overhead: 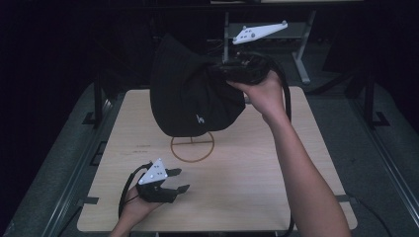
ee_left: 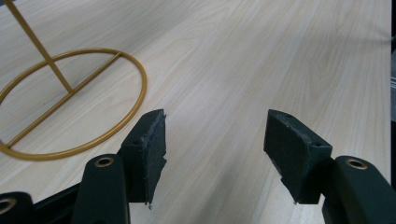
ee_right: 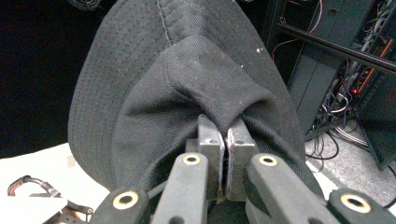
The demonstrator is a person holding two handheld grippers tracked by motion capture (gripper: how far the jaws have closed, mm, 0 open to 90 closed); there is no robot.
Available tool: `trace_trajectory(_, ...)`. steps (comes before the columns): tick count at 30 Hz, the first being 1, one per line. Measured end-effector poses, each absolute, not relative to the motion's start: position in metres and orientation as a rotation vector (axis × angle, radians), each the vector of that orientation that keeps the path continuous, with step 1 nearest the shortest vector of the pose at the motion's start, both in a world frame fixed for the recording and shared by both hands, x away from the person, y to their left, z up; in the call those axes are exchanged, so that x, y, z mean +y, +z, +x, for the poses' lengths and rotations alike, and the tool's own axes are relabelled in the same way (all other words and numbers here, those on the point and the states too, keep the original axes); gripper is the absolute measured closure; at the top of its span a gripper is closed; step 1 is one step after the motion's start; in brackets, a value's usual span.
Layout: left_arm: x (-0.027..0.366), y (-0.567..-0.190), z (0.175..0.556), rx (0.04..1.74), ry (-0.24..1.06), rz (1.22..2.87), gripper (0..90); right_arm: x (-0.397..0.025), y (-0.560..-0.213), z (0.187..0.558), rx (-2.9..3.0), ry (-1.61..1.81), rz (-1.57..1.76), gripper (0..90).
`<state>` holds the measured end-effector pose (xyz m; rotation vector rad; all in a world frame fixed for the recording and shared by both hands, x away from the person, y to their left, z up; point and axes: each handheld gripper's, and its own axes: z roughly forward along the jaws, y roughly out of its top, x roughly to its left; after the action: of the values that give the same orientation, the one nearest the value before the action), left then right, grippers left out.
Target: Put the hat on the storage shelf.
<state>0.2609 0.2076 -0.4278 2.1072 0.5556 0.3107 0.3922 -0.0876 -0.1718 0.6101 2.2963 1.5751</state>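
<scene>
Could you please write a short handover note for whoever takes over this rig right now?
Right gripper: shut on a fold of the black hat, held up above the gold wire stand.
Left gripper: open, holding nothing, low over the near part of the table.
Done: hat gripped and lifted.
Left, probably: lower the hat onto the stand's upright rod and release; whether it already touches the rod is hidden.

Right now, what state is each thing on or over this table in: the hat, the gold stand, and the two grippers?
Black hat: lifted off the table, hanging over the stand, pinched at the fabric.
Gold stand: upright on the table, its ring base flat.
Right gripper: shut on the hat.
Left gripper: open, holding nothing, low over the table.
</scene>
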Motion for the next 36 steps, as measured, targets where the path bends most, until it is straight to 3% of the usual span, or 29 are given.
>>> trace_trajectory(25,0.207,-0.428,0.262,0.561,0.288,2.106,38.4,-0.031,-0.166,0.426,2.384,1.474,0.56,86.8)
trace_trajectory(36,0.206,-0.427,0.262,0.545,0.299,2.107,38.4,0.016,-0.172,0.444,2.477,1.34,0.531,85.7)
